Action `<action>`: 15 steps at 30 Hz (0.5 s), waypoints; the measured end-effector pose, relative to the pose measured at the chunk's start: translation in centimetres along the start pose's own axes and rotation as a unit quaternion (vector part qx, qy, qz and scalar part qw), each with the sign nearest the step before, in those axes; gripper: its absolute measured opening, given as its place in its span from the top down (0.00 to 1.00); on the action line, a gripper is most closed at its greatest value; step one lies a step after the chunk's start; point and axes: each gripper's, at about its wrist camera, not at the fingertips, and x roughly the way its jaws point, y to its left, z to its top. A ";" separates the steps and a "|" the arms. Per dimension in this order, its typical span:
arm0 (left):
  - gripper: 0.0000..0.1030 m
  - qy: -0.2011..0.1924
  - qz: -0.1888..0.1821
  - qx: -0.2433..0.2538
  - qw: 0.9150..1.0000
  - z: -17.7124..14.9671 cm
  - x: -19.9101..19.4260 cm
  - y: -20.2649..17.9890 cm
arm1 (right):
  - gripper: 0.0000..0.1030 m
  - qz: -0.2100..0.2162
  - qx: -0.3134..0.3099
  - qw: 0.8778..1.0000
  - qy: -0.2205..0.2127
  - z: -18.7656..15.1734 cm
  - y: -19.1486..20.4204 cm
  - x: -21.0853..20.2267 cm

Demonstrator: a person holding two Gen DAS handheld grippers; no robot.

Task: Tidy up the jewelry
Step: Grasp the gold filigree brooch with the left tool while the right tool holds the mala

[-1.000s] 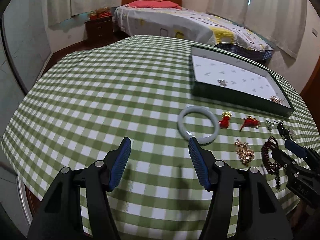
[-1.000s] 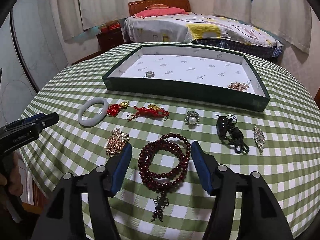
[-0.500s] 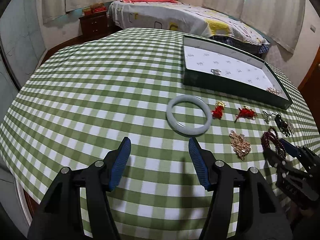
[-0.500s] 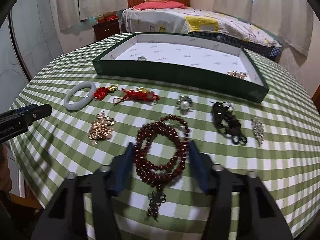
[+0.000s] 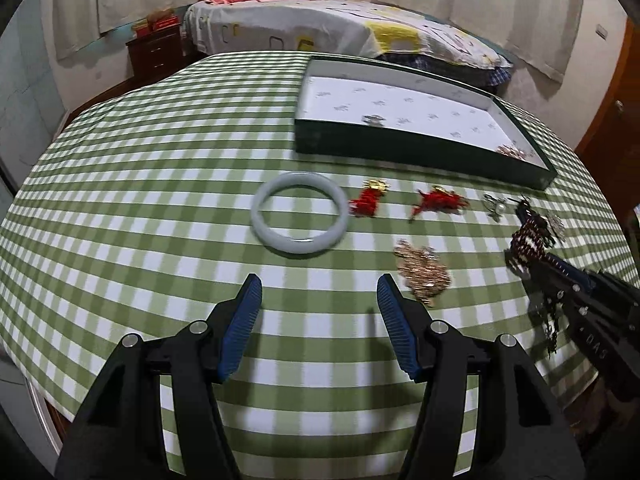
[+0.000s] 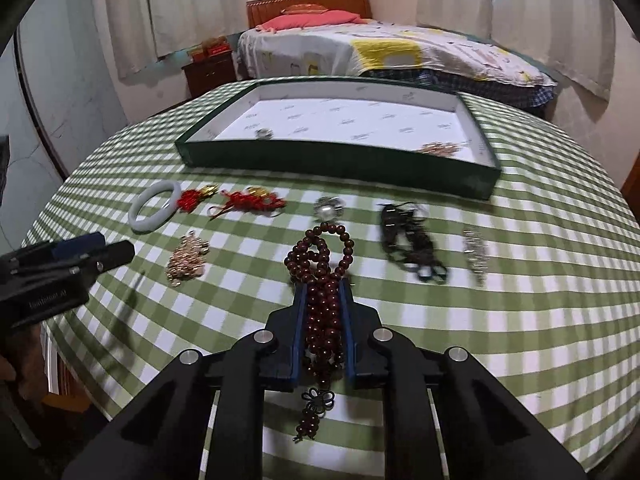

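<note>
While its jaws have just been closing, the right gripper [image 6: 322, 294] now clamps a dark red bead bracelet [image 6: 322, 276] between its blue pads, the loops bunched up ahead of the tips and a knotted tassel hanging below, over a round worktop [image 6: 520, 320] covered in green-and-white check cloth. Off to the left, the left gripper [image 5: 319, 294] hangs with its jaws apart and nothing between them, just short of a pale jade bangle [image 5: 299, 224] lying flat on the cloth. Beside the bangle lie two red knotted charms [image 5: 368, 201], a gold filigree piece [image 5: 423, 272], a pearl brooch [image 6: 329, 207], a tangle of black cord [image 6: 408, 238] and a small silver ornament [image 6: 475, 254], all spread loosely in front of a shallow dark green tray [image 6: 320, 156]. Its white lining holds a small silver item near the left corner and a gold piece near the right. A bed [image 6: 360, 52] stands beyond
</note>
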 end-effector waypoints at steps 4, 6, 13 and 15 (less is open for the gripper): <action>0.43 0.004 -0.009 0.012 1.000 0.1 0.3 -1.7 | 0.84 -0.014 0.015 1.000 -0.005 -0.2 -1.9 -1.1; 0.43 0.007 -0.013 0.015 1.000 0.1 0.4 -2.5 | 0.84 -0.022 0.024 0.999 -0.008 -0.4 -3.1 -1.6; 0.43 0.017 -0.018 0.033 0.999 0.6 1.6 -5.4 | 0.84 -0.036 0.063 0.997 -0.005 -0.9 -6.7 -2.1; 0.43 0.020 -0.015 0.043 0.999 0.7 2.1 -6.1 | 0.84 -0.035 0.073 0.997 -0.005 -0.9 -7.3 -2.1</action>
